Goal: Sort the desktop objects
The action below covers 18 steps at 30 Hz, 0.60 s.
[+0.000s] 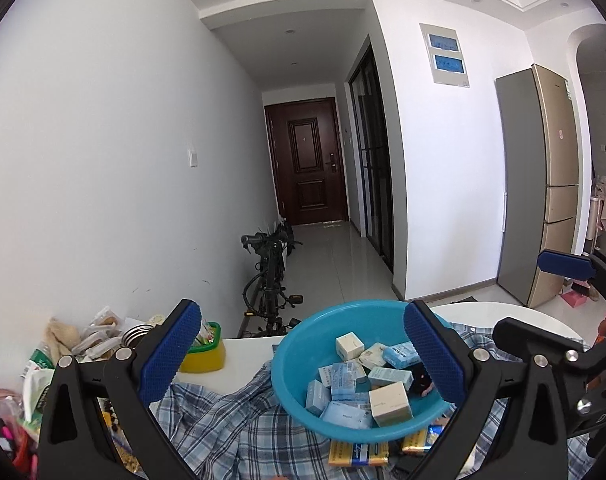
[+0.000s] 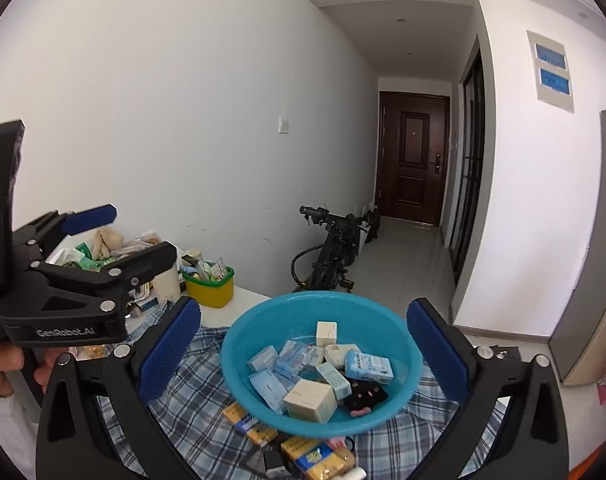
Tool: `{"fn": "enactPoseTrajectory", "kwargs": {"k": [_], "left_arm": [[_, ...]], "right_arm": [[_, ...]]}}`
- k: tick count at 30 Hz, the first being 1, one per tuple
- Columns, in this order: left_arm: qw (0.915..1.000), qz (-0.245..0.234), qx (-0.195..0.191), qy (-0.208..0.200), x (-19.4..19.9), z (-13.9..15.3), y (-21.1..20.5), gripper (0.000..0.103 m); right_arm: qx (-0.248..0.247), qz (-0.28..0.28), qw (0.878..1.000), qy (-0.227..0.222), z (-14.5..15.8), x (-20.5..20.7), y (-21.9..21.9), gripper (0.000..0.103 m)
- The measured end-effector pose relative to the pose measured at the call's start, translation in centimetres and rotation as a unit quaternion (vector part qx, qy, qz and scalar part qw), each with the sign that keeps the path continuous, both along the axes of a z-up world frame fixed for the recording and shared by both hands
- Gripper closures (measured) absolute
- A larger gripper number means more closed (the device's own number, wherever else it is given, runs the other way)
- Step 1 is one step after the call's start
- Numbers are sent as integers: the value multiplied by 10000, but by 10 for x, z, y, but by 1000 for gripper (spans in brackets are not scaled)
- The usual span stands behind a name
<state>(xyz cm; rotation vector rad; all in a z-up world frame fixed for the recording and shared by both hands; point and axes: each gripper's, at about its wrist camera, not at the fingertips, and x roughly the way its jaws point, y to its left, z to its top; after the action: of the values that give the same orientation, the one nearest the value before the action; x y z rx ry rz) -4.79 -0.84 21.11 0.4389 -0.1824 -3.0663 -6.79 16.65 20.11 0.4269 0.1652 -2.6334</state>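
Note:
A blue plastic basin [image 1: 303, 340] [image 2: 263, 320] sits on a plaid shirt [image 1: 223, 420] [image 2: 191, 392] on the white table. It holds several small blue and cream boxes [image 1: 391, 398] [image 2: 311, 400] and a small black item [image 2: 365, 394]. Yellow and blue packets [image 1: 357, 452] [image 2: 315, 456] lie on the shirt in front of the basin. My left gripper [image 1: 303, 356] is open and empty, raised in front of the basin. My right gripper [image 2: 303, 352] is open and empty, also in front of the basin. The left gripper also shows at the left of the right wrist view [image 2: 115, 236].
A yellow-green tub [image 1: 205, 352] [image 2: 211, 286] of small items stands behind the shirt. Snack bags, jars and clutter [image 1: 83, 340] [image 2: 103, 248] fill the table's left side by the wall. A bicycle [image 1: 269, 276] [image 2: 335, 248] stands beyond the table's far edge.

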Motion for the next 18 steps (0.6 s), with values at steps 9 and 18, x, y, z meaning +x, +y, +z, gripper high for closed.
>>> {"fn": "enactPoseTrajectory", "kwargs": {"k": [9,18], "left_arm": [[9996,23,190,-225,55,-31,3,0],[9938,193,229,-1068,39,-121,4,0]], "right_arm": [[356,-97,9990,-235,-42,44,-1,0],[179,-418,9945,-945,-110,32,28,0]]}}
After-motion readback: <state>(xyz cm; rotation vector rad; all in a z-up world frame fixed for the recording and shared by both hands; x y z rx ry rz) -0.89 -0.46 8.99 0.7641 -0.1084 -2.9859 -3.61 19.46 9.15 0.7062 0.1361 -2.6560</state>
